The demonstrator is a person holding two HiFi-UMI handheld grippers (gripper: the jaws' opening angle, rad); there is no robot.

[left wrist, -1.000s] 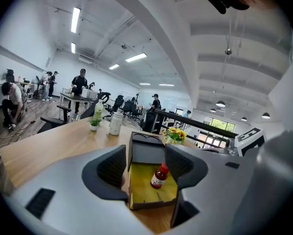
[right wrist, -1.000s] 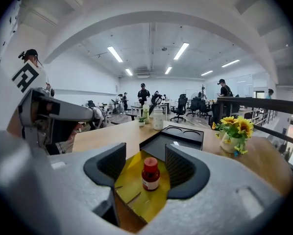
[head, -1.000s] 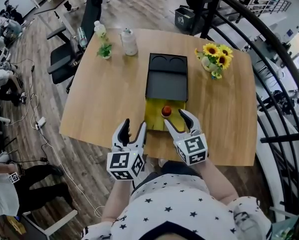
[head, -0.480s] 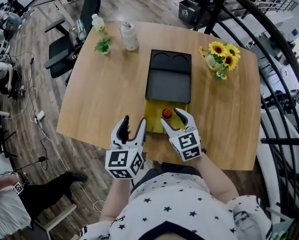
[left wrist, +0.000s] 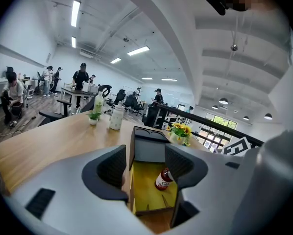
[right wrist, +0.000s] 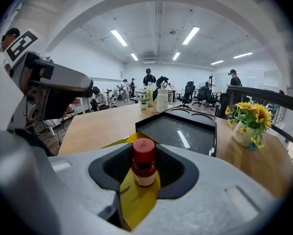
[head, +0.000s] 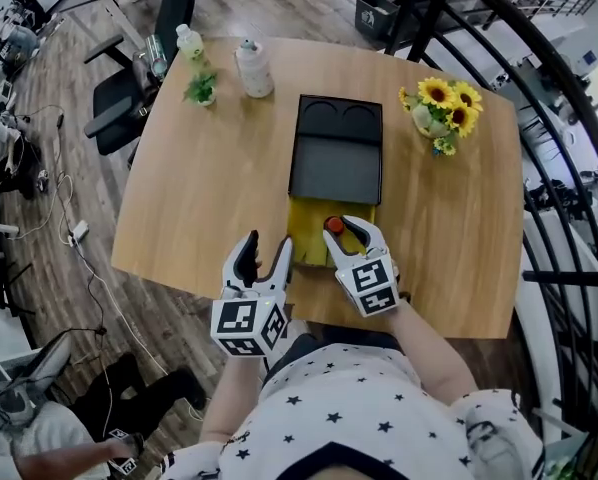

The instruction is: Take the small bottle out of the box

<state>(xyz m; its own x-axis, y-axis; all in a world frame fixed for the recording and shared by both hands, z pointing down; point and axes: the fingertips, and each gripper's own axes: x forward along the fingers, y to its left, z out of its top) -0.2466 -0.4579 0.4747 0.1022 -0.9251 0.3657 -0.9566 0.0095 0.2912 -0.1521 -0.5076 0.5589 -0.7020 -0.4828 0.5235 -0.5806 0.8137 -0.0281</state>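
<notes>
A small bottle (head: pixel 333 225) with a red cap stands upright in the yellow-lined box (head: pixel 304 236), whose black lid (head: pixel 336 158) lies folded open behind it. My right gripper (head: pixel 352 230) reaches into the box. Its jaws have just been closing, and the bottle (right wrist: pixel 144 163) stands between them with the pads close on both sides but not clearly pressing. My left gripper (head: pixel 264 255) hovers open and empty at the table's near edge, by the box's near left corner. In the left gripper view the bottle (left wrist: pixel 162 178) shows partly behind the right jaw.
A vase of sunflowers (head: pixel 441 108) stands at the table's back right. A white jug (head: pixel 252 68), a small potted plant (head: pixel 200 86) and a drink bottle (head: pixel 189 43) stand at the back left. Black railings curve along the right, office chairs sit beyond the left.
My right gripper has sunk into the box and its jaws have narrowed around the bottle. The left gripper has shifted only slightly.
</notes>
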